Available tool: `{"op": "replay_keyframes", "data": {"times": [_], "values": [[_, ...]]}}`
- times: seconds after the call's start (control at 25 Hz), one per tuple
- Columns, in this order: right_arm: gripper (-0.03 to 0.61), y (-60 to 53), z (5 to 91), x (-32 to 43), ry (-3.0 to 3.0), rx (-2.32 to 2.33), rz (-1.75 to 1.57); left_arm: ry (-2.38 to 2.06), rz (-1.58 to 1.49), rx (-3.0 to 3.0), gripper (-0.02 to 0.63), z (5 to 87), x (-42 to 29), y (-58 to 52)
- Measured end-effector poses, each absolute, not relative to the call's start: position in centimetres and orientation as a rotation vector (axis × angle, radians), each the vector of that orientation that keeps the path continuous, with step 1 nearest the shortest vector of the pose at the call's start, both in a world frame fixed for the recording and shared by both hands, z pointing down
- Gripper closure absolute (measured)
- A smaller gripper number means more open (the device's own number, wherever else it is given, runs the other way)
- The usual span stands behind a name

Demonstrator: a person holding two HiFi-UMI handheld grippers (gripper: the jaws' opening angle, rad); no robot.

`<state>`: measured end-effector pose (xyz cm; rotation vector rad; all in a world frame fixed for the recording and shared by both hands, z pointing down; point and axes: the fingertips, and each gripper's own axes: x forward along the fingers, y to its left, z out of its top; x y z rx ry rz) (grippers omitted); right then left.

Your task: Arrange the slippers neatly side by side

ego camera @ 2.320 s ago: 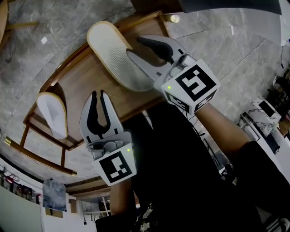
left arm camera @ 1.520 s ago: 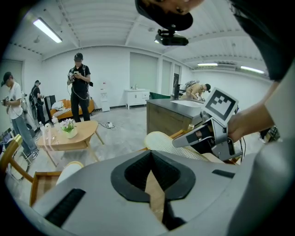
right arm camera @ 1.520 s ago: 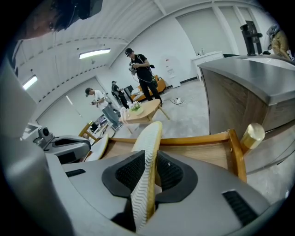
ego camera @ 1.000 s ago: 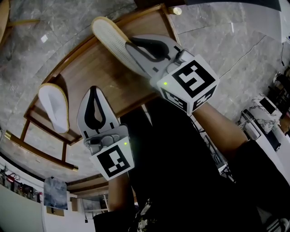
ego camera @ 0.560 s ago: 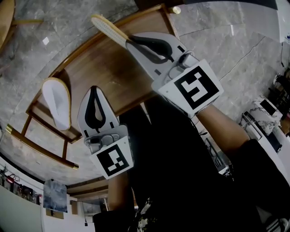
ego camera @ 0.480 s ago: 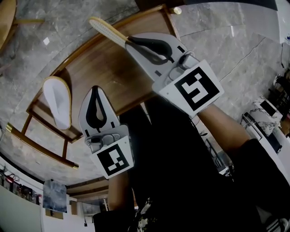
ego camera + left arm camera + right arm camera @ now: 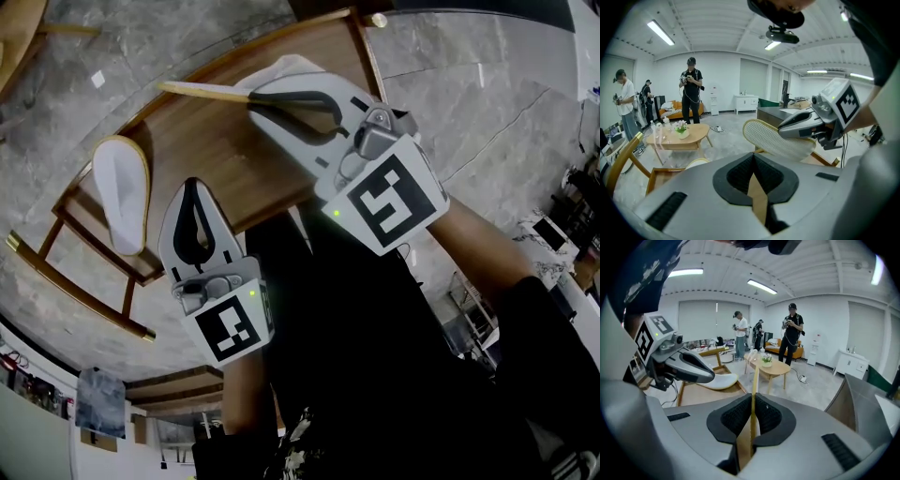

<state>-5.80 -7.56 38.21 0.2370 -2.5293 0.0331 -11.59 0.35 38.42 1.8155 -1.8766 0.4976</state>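
Above the far edge of the wooden desk [image 7: 216, 159], a slipper [image 7: 202, 90] hangs edge-on, its long axis running from the right claw [image 7: 253, 97] toward the desk's left end, where the second slipper [image 7: 120, 192] lies. Two seconds earlier it showed its ribbed sole broadside. It has since rolled onto its edge, the right claw's jaws having just tightened on its rim, while the left claw [image 7: 192, 186] hovers pressed together, empty, over the near edge.

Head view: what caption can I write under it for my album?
Right gripper holds one slipper on edge over the wooden table; the other slipper lies nearby.
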Motion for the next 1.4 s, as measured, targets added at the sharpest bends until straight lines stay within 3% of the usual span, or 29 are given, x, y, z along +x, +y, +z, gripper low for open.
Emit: {"op": "replay_keyframes", "data": {"times": [0.44, 1.4], "values": [[0.558, -4.4, 41.3, -6.2, -2.450, 0.183, -0.144, -1.872, 0.467, 1.840, 0.611, 38.2, -11.3, 0.7], [0.545, 0.0, 45.4, -5.1, -2.460, 0.145, 0.138, -1.818, 0.558, 1.852, 0.611, 39.6, -10.2, 1.1]]}}
